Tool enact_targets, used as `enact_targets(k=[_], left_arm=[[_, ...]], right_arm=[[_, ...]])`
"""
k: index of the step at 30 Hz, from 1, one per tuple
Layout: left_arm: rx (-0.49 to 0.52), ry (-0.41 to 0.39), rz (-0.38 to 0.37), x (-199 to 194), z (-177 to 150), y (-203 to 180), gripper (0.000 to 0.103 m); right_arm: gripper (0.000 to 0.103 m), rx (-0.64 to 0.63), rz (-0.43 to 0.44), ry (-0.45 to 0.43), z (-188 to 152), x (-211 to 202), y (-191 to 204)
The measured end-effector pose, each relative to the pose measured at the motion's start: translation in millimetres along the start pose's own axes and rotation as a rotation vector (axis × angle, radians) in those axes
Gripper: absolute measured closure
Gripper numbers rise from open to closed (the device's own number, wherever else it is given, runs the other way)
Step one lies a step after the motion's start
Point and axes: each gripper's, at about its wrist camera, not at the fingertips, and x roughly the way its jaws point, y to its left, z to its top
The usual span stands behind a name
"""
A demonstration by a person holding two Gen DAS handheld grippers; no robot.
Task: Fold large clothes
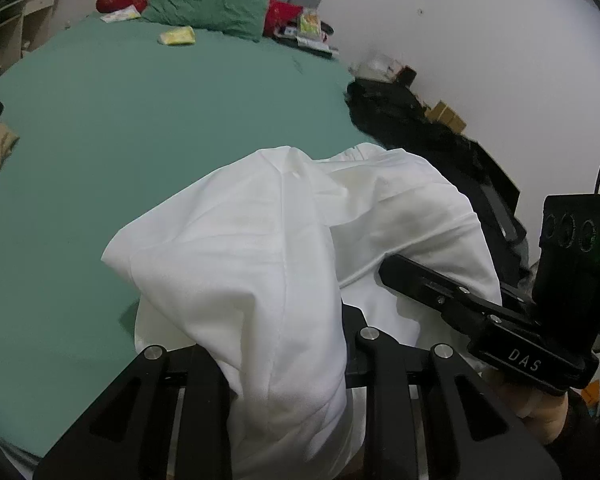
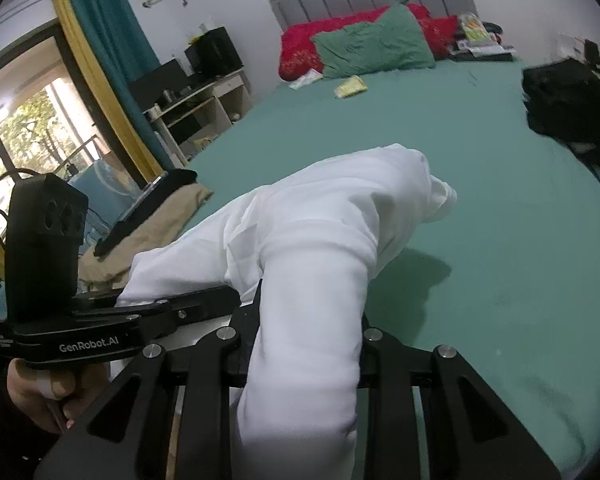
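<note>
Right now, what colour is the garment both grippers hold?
White garment, plain, no pattern; clearest in the right wrist view.

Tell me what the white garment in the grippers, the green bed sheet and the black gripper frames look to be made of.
White garment: thin woven cloth, likely cotton or a blend; matte, soft folds, a stitched seam.
Green bed sheet: smooth woven fabric, matte, lying flat with few creases.
Black gripper frames: left gripper and right gripper look like rigid black plastic or coated metal, matte, with silver screw heads; which one I cannot tell.

Green pillow (image 1: 208,2), black bag (image 2: 568,96)
</note>
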Motion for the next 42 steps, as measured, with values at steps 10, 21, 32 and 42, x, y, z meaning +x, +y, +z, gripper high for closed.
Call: enact_targets(k=[10, 21, 32, 42], left_arm=[[-0.024, -0.077, 0.041, -35.0, 38.1, 73.2, 0.077], [0.004, -0.144, 0.117, -50.0, 129.6, 175.2, 0.077], [-0.217, 0.017, 0.211, 8.1, 147.0, 302.5, 0.070], [-0.267, 0.022, 0.286, -1.0, 88.4, 308.6, 0.064]], right_arm=[[0.077, -0.082, 0.058, -0.014, 43.8, 61.0, 48.1], [0.077, -0.110, 0.150, -0.079, 113.1, 167.3, 89.6], [0.075, 0.062, 0.215, 0.083, 95.4, 294.5, 78.5], [0.040, 0.076, 0.172, 0.216, 52.7, 286.7, 67.2]])
